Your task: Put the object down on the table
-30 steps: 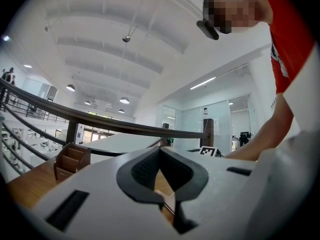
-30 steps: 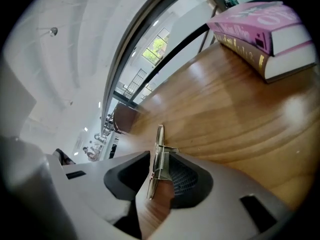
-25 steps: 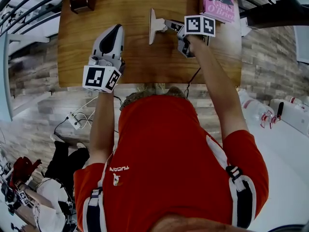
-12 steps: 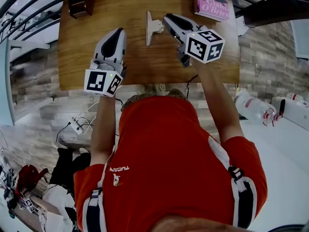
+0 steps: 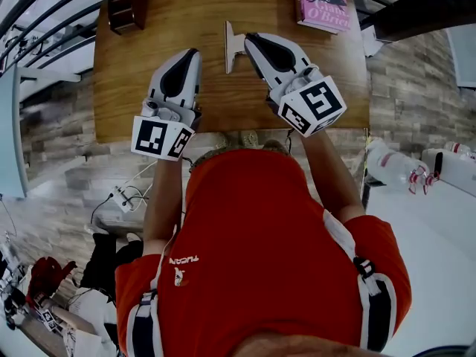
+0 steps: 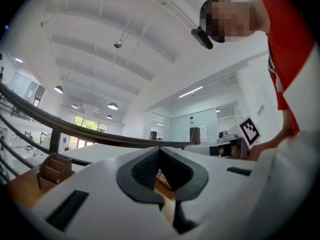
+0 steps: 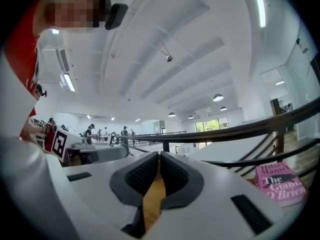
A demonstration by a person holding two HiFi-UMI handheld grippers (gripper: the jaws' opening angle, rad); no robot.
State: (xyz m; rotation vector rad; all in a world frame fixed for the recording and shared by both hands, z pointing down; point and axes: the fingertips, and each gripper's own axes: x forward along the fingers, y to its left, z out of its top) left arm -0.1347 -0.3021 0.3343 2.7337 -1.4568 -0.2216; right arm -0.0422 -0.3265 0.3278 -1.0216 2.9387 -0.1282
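A white object [image 5: 232, 44], a flat plate with a short stub on its side, stands on the wooden table [image 5: 223, 99] near the far middle. My right gripper [image 5: 250, 38] lies just right of it, tips close to the stub but apart from it. Its jaws are closing and nearly meet, with nothing between them; the right gripper view [image 7: 159, 156] shows only bare table wood through the gap. My left gripper [image 5: 193, 53] rests on the table left of the object, shut and empty, its tips together in the left gripper view [image 6: 160, 151].
A pink book [image 5: 324, 2] lies at the table's far right corner, also in the right gripper view [image 7: 280, 186]. A dark wooden holder [image 5: 125, 7] stands at the far left corner [image 6: 54, 170]. The table's near edge lies under both gripper cubes. Railings run behind the table.
The right gripper let go of the white object, drew back toward the person and closed its jaws. The object stays standing on the table. The left gripper shifted slightly right.
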